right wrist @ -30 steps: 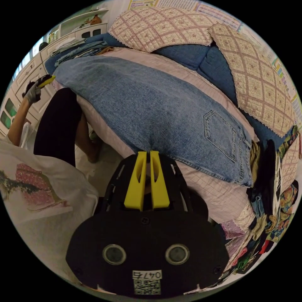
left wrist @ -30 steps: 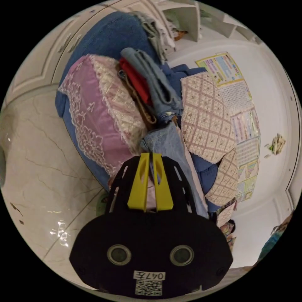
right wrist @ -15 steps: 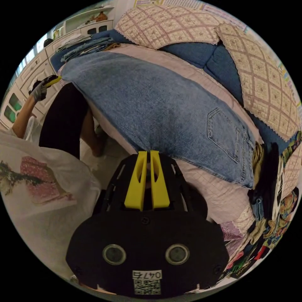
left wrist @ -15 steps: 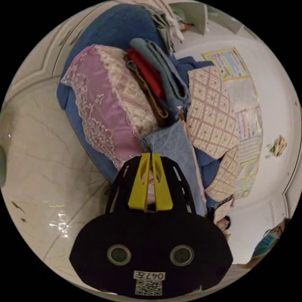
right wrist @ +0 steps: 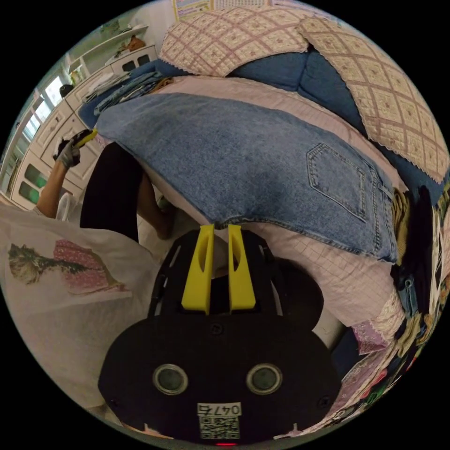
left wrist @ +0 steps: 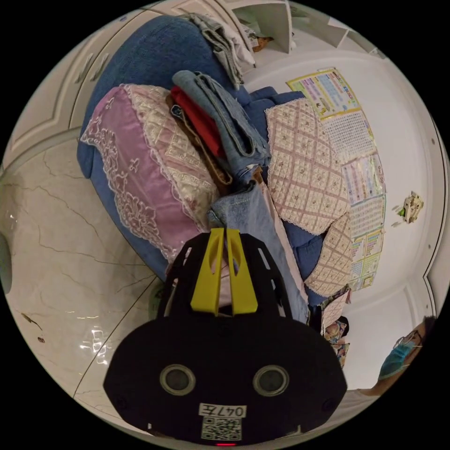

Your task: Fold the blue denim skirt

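The blue denim skirt (right wrist: pixel 253 159) lies spread flat on the pink quilted sofa seat (right wrist: pixel 328 276), back pocket up and waistband to the right. My right gripper (right wrist: pixel 221 227) stands slightly open at the skirt's near edge, and the hem rests just beyond its tips. In the left gripper view the skirt (left wrist: pixel 255 220) runs away as a narrow strip. My left gripper (left wrist: pixel 225 230) has its jaws together on that end corner. In the right gripper view the left gripper (right wrist: pixel 86 137) sits in a gloved hand at the skirt's far left corner.
A stack of folded clothes (left wrist: pixel 220 126) sits on the blue sofa (left wrist: pixel 154 51) beyond the skirt's end. Quilted cushions (right wrist: pixel 234 37) line the backrest. A pile of loose clothes (right wrist: pixel 417 262) lies past the waistband. Marble floor (left wrist: pixel 56 225) is on the left. The person's white shirt (right wrist: pixel 56 290) is close by.
My right gripper's jaws have parted and let go of the skirt's near edge. The left gripper keeps its hold; both views shifted slightly with the hands.
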A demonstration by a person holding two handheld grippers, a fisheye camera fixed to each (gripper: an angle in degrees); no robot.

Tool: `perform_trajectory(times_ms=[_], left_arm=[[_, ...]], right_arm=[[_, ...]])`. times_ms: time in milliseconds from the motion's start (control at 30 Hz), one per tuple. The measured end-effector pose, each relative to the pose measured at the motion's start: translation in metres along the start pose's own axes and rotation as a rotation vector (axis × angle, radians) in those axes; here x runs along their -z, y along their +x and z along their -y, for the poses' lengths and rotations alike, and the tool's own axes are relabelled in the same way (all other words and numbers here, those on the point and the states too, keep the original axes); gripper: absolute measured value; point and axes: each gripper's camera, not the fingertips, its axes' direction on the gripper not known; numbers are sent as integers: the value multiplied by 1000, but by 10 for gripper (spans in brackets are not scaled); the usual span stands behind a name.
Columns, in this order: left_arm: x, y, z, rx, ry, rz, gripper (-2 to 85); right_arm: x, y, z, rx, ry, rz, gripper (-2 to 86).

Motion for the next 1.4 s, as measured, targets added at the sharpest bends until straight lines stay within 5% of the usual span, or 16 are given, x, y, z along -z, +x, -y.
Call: perform_trajectory(times_ms=[433, 567, 700, 767, 900, 1067, 1233, 1400], left_arm=[[32, 139, 36, -83, 11, 44, -10], [36, 300, 41, -522, -101, -140, -10], [48, 456, 18, -1021, -89, 82, -10], [63, 454, 39, -854, -13, 100, -10], [84, 342, 68, -115, 19, -72, -10], [76, 348, 31, 124, 10, -123, -10], [73, 539, 31, -241, 22, 5, -10], [11, 824, -57, -898, -117, 111, -10]], right_arm=[[78, 123, -15, -408, 222, -161, 25], [94, 162, -26, -520, 301, -101, 21], [93, 177, -19, -527, 306, -67, 20], [90, 183, -12, -510, 318, -11, 18], [83, 187, -8, -491, 318, 12, 15], [72, 198, -3, -466, 295, 61, 14], [73, 200, 1, -429, 328, 60, 13], [60, 202, -2, -424, 357, 109, 11]])
